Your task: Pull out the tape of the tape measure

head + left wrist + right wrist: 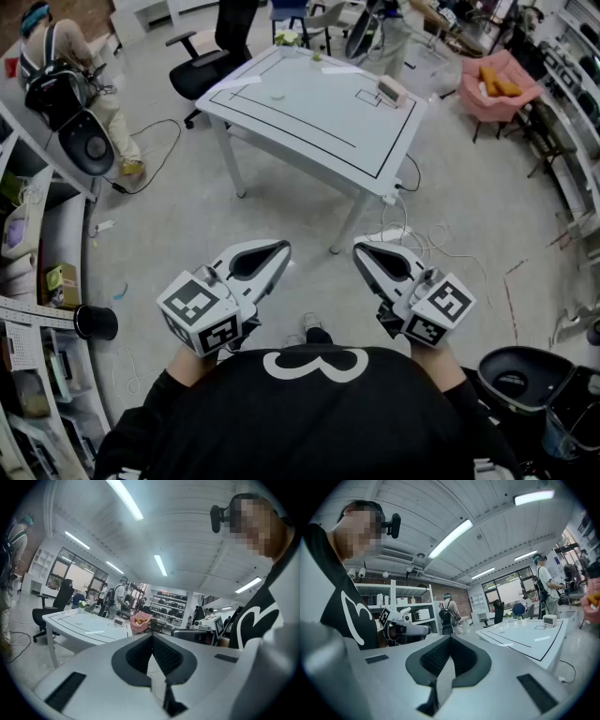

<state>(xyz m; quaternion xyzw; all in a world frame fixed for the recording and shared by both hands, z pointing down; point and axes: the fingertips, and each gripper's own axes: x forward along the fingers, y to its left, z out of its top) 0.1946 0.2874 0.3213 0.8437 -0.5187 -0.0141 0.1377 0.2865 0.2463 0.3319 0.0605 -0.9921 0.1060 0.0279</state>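
Well beyond tongs (280,249) (361,249): tape measure (277,94)

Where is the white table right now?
Head view, upper centre: the white table stands well beyond the left gripper and right gripper, a black office chair at its left, a pink armchair at its right.

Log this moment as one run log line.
left claw: shut, empty | right claw: shut, empty | white table: ahead, not reached | task: not started

Both the left claw (279,251) and right claw (362,249) are closed, empty, held level side by side.
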